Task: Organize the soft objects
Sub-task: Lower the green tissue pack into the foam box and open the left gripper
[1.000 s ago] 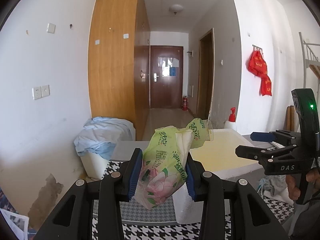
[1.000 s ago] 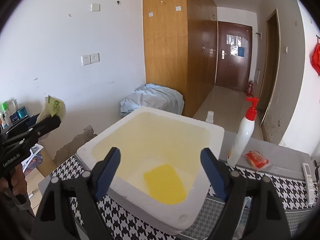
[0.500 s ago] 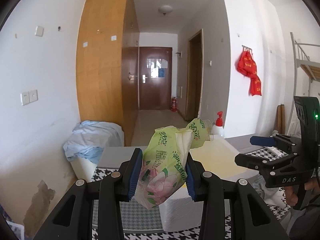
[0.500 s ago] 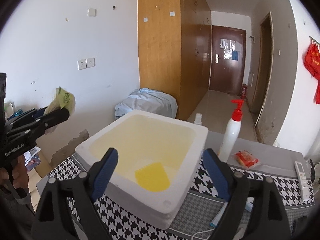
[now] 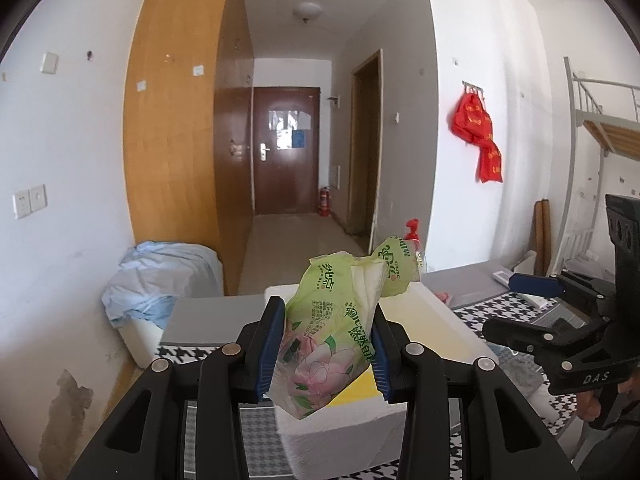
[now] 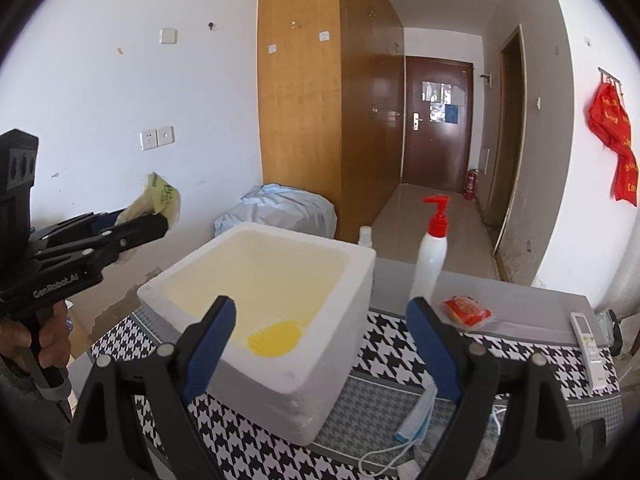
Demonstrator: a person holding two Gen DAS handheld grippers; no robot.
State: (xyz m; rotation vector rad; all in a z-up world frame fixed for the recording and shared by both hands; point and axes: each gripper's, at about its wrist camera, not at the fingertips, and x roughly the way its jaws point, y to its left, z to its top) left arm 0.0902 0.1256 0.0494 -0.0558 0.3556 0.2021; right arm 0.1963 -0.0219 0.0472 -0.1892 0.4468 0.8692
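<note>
My left gripper (image 5: 328, 348) is shut on a green tissue pack (image 5: 336, 328) with a pink flower print and holds it in the air, above the near left edge of a white foam box (image 5: 432, 320). In the right wrist view the left gripper (image 6: 156, 224) with the tissue pack (image 6: 158, 196) hangs left of the foam box (image 6: 340, 312). A yellow sponge-like pad (image 6: 276, 338) lies inside the box. My right gripper (image 6: 320, 344) is open and empty, in front of the box's near side.
A white pump bottle (image 6: 432, 248) with red top, a small bottle (image 6: 365, 236), a red packet (image 6: 466, 312) and a remote (image 6: 586, 336) lie right of the box on the houndstooth cloth (image 6: 400, 360). A face mask (image 6: 418, 420) and white cable lie at front. A blue-covered bundle (image 6: 280, 208) stands by the wall.
My left gripper has carried the tissue pack to the right, closer to the foam box. The right gripper has drawn back a little and shifted right; it stays open.
</note>
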